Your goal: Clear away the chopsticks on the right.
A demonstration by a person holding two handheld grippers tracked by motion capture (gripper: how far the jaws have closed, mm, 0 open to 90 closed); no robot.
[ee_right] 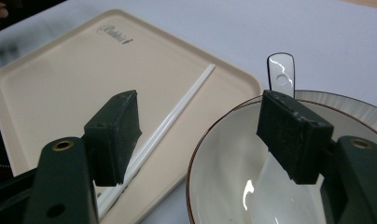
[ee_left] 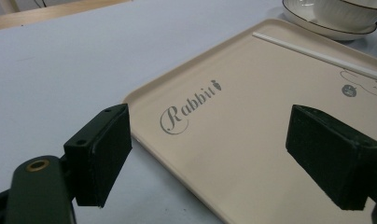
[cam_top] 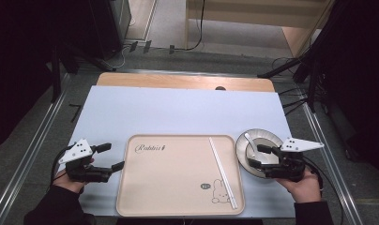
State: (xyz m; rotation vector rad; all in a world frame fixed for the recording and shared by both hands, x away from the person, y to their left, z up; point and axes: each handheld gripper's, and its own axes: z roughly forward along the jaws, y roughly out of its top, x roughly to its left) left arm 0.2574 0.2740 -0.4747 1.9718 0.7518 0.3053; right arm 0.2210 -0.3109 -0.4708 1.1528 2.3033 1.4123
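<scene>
A beige tray (cam_top: 178,178) printed with "Rabbit" and a bunny lies at the table's front middle. A pair of white chopsticks (cam_top: 222,171) lies lengthwise along its right side. Right of the tray, a white bowl (cam_top: 260,150) stands on a plate (cam_top: 267,136), with a white spoon (cam_top: 250,140) leaning in it. My right gripper (cam_top: 256,156) hovers open at the bowl's near side; in the right gripper view one jaw is over the chopsticks (ee_right: 177,114), the other over the bowl (ee_right: 224,158), and the spoon (ee_right: 281,70) sticks up behind. My left gripper (cam_top: 113,156) is open beside the tray's left edge (ee_left: 252,130), holding nothing.
A pale blue-white mat (cam_top: 178,108) covers the table, with a strip of bare wood (cam_top: 178,82) at the far edge. Metal rails run along both sides of the table. Cables and dark stands lie on the floor beyond.
</scene>
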